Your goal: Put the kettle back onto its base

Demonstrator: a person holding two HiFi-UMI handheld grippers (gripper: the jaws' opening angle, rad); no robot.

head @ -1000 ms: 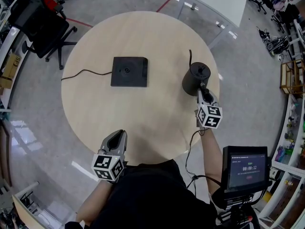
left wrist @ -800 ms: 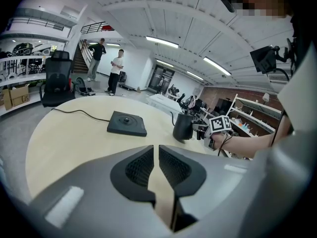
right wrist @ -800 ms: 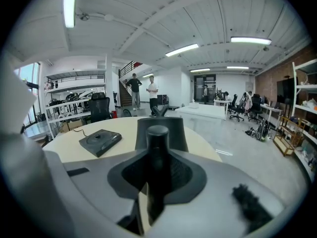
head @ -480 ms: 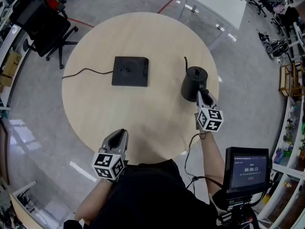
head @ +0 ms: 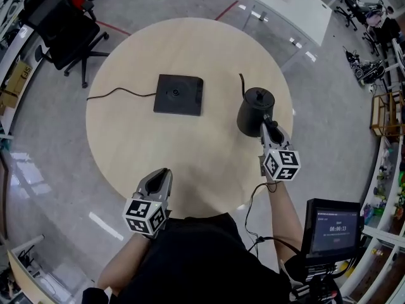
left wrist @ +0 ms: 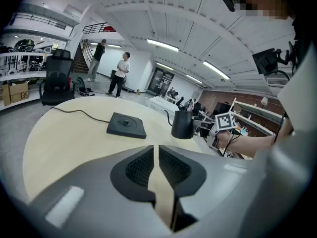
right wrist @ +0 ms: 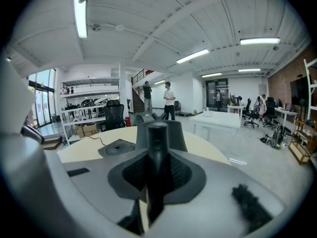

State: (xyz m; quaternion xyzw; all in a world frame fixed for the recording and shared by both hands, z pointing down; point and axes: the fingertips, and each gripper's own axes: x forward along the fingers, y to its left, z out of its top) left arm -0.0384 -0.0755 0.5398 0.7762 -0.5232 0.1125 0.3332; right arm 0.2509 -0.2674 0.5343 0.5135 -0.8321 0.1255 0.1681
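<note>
Right arm is stretched out over the right side of the table (head: 190, 49), with the right gripper (head: 268, 128) pointing away from the body and a bit down, clamped on the handle of the kettle (head: 252, 111). The right gripper view makes that plain: the black handle sits squeezed between the pads of the right gripper (right wrist: 157, 168), with the kettle (right wrist: 161, 131) body just past it. The kettle is well apart from the base (head: 180, 94), which sits near the table's middle with its cord (head: 120, 94) trailing left. Whether the kettle's bottom touches the table, no view really shows. The left gripper (head: 162, 173) is held close to the body at the near edge, its jaws almost together with only a thin slit and nothing in it, as seen in the left gripper view (left wrist: 156, 152). That view also shows the kettle (left wrist: 182, 124) and base (left wrist: 126, 125) side on, plus two people standing far back, which the head view doesn't catch.
</note>
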